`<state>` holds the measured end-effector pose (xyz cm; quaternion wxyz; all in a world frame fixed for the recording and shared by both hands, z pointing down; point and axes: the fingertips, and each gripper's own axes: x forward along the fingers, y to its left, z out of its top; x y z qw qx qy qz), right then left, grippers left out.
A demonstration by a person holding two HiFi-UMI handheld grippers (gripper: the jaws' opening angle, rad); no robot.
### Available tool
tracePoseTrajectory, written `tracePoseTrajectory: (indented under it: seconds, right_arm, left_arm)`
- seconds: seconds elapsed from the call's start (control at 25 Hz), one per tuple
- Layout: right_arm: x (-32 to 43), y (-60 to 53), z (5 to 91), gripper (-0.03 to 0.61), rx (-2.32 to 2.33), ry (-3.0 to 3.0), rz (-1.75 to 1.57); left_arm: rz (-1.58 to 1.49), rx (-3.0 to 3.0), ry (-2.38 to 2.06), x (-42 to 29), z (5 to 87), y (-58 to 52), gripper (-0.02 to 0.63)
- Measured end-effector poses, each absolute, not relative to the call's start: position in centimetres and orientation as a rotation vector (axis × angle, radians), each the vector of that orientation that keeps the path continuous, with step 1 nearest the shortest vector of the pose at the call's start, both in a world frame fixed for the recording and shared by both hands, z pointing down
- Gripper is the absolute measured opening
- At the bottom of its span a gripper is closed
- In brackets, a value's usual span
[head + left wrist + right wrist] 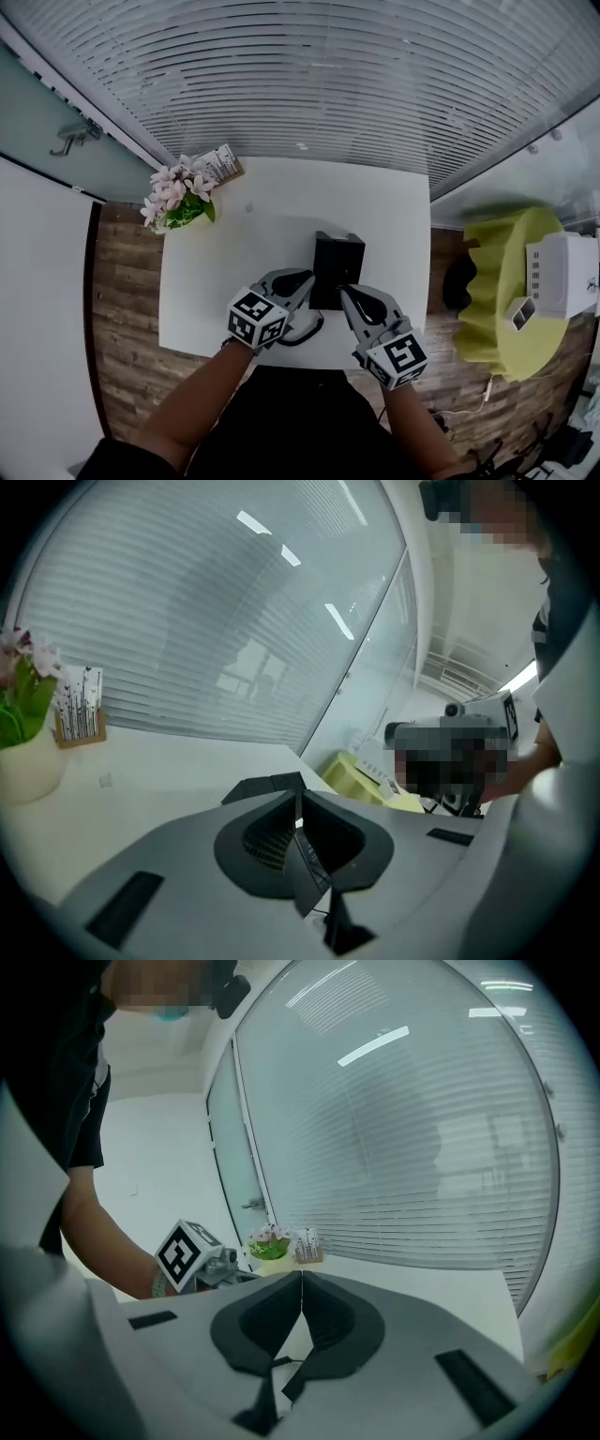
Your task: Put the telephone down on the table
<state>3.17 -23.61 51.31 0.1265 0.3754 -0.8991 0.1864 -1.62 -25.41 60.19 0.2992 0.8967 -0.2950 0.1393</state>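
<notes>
The black telephone (337, 264) rests on the white table (272, 225), just past the table's near edge, and its black cord (307, 335) loops toward me. My left gripper (307, 278) sits at the phone's left side and my right gripper (349, 295) at its near right corner. In the left gripper view the jaws (298, 801) meet at their tips, with the phone's dark top (272, 785) just beyond them. In the right gripper view the jaws (302, 1275) also meet, and the cord (279, 1363) shows through the gap below. Neither gripper holds anything.
A pot of pink flowers (178, 202) and a small card stand (223, 164) occupy the table's far left corner. A yellow-green round stand (506, 291) with a white device (562, 272) is on the right. Blinds behind glass close off the far side.
</notes>
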Motion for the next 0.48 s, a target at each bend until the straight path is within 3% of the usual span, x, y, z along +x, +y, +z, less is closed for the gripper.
tracePoseTrajectory:
  seconds: [0.12,0.48]
  right_arm:
    - [3.2,-23.8,51.7,0.022,1.074,-2.599,0.548]
    - [3.7,-24.1,52.9,0.023,1.045,-2.577,0.54]
  left_arm:
    - [0.424,2.329,-0.777,-1.5,62.6,-25.7,0.019]
    - [0.505,2.174,-0.71,-0.9,68.6,-26.0,0.135]
